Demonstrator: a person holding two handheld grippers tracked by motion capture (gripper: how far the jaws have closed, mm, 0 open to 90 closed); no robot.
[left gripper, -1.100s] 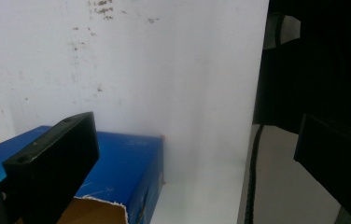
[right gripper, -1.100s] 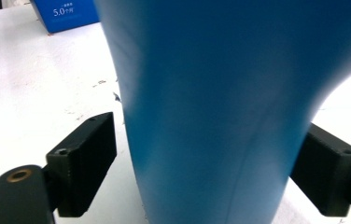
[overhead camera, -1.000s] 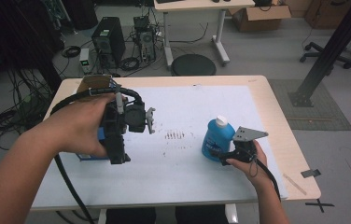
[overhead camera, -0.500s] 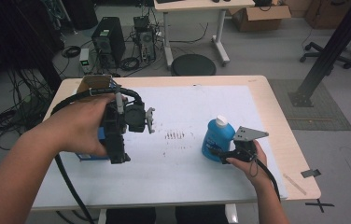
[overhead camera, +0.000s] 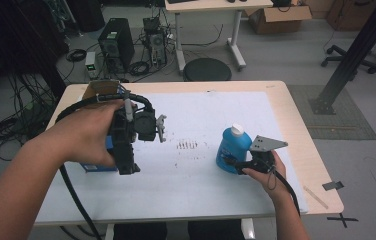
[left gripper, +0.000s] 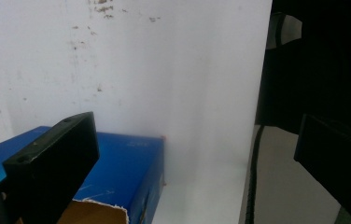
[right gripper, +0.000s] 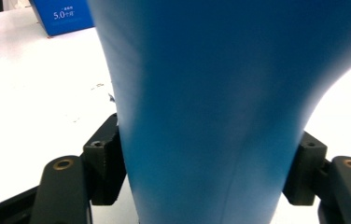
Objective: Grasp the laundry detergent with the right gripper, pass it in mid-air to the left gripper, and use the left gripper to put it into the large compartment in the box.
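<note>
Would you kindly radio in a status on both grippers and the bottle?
Right gripper jaws just closing, pads against blue plastic bottle, upright on white sheet. Left gripper open above blue cardboard box. Nothing in the way.

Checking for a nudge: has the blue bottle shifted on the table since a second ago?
No. The blue bottle stands just right of the brown specks, as before.
</note>
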